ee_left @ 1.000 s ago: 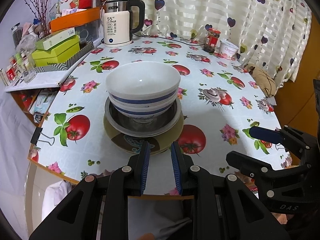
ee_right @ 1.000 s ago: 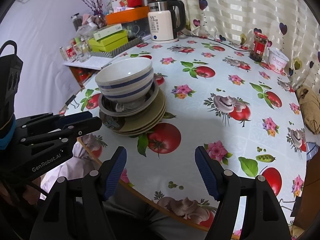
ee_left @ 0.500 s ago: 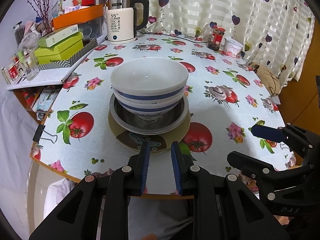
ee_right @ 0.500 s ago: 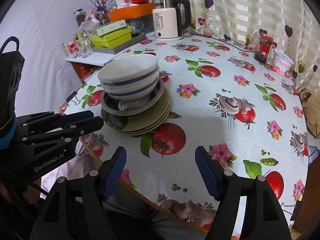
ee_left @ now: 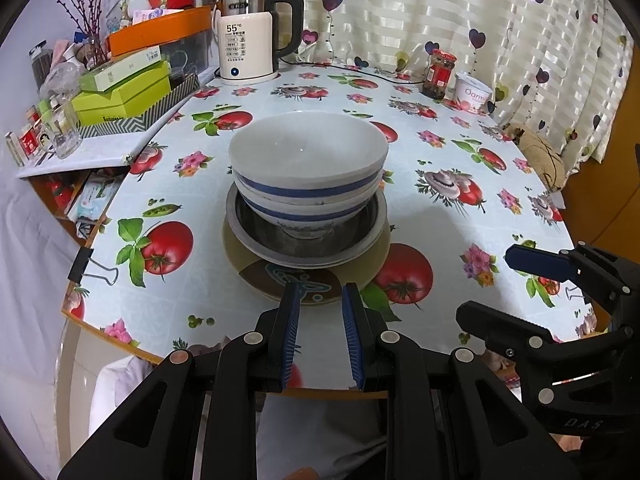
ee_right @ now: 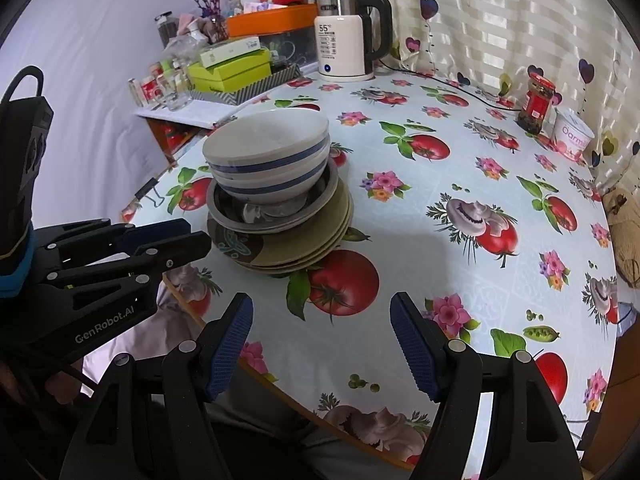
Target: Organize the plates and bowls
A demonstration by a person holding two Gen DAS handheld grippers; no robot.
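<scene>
One stack stands near the table's front edge: white blue-striped bowls [ee_left: 308,168] nested together, on a metal dish [ee_left: 256,236], on several olive plates [ee_left: 312,280]. The stack also shows in the right wrist view, with bowls [ee_right: 268,160] on plates [ee_right: 304,240]. My left gripper [ee_left: 320,332] is just in front of the plates, jaws a narrow gap apart and empty. My right gripper [ee_right: 322,340] is wide open and empty, to the right of the stack, over the table's front edge.
A white kettle [ee_left: 248,48], green boxes [ee_left: 124,92] and a glass [ee_left: 64,132] stand at the back left. A red jar [ee_left: 438,72] and a yogurt tub [ee_left: 474,92] stand at the back right. A binder clip [ee_left: 86,264] grips the tablecloth edge.
Both grippers have risen and drawn back slightly from the stack. Jaw openings are unchanged.
</scene>
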